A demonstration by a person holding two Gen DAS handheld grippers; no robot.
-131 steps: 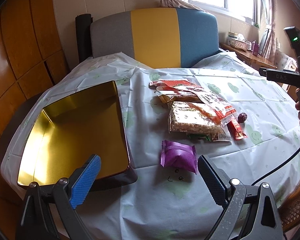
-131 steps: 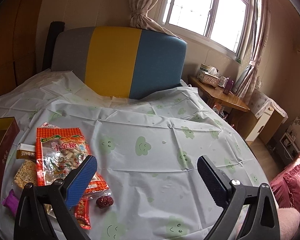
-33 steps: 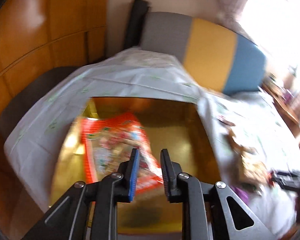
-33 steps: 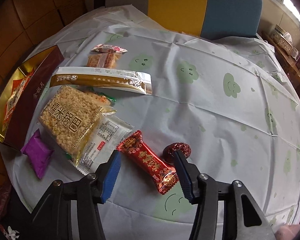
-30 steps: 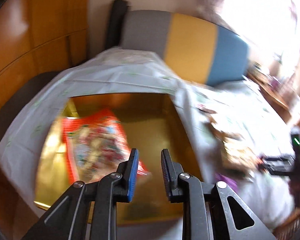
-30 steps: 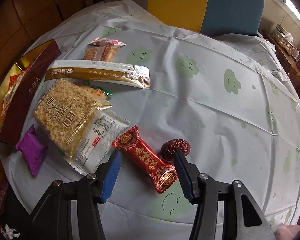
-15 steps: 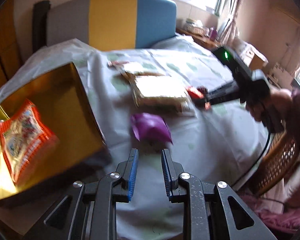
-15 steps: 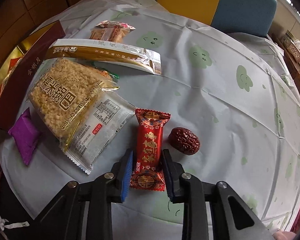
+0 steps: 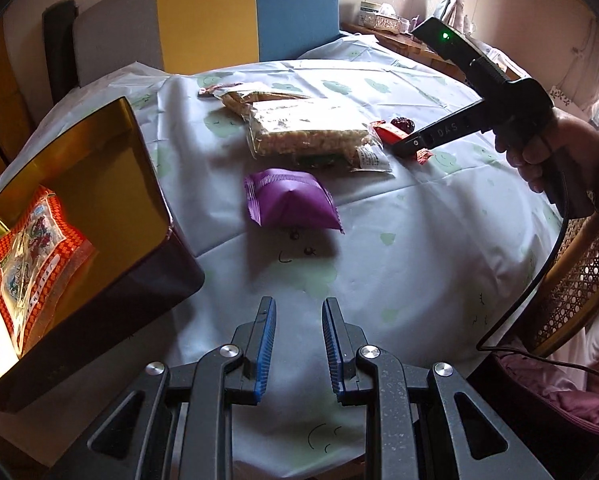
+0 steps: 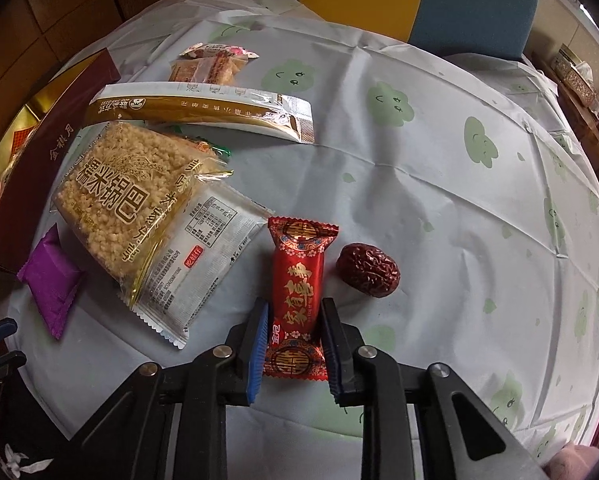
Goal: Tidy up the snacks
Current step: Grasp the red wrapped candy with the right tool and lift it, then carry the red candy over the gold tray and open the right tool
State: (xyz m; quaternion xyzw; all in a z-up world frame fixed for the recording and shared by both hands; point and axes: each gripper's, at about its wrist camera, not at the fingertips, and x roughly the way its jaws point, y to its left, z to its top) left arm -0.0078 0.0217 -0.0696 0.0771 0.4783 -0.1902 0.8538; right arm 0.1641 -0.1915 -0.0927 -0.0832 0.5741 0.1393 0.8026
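Note:
My right gripper (image 10: pixel 294 314) is shut on a red wrapped candy (image 10: pixel 297 276) that lies on the tablecloth; the gripper also shows in the left wrist view (image 9: pixel 413 145). A dried red date (image 10: pixel 368 270) lies just right of the candy. A rice-crisp pack (image 10: pixel 135 196), a long gold-and-white packet (image 10: pixel 203 110) and a small orange snack (image 10: pixel 207 66) lie to the left. A purple packet (image 9: pixel 289 204) lies ahead of my left gripper (image 9: pixel 298 322), which is nearly closed and empty. A gold-lined box (image 9: pixel 111 148) holds a red snack bag (image 9: pixel 35 260).
A white tablecloth with green clouds (image 10: pixel 439 184) covers the round table. A grey, yellow and blue chair back (image 9: pixel 203 20) stands behind it. A wicker chair (image 9: pixel 571 292) and a black cable (image 9: pixel 539 280) are at the right edge.
My left gripper let go of the red snack bag in the box and swung right toward the purple packet. My right gripper closed on the red candy, which turned lengthwise between the fingers.

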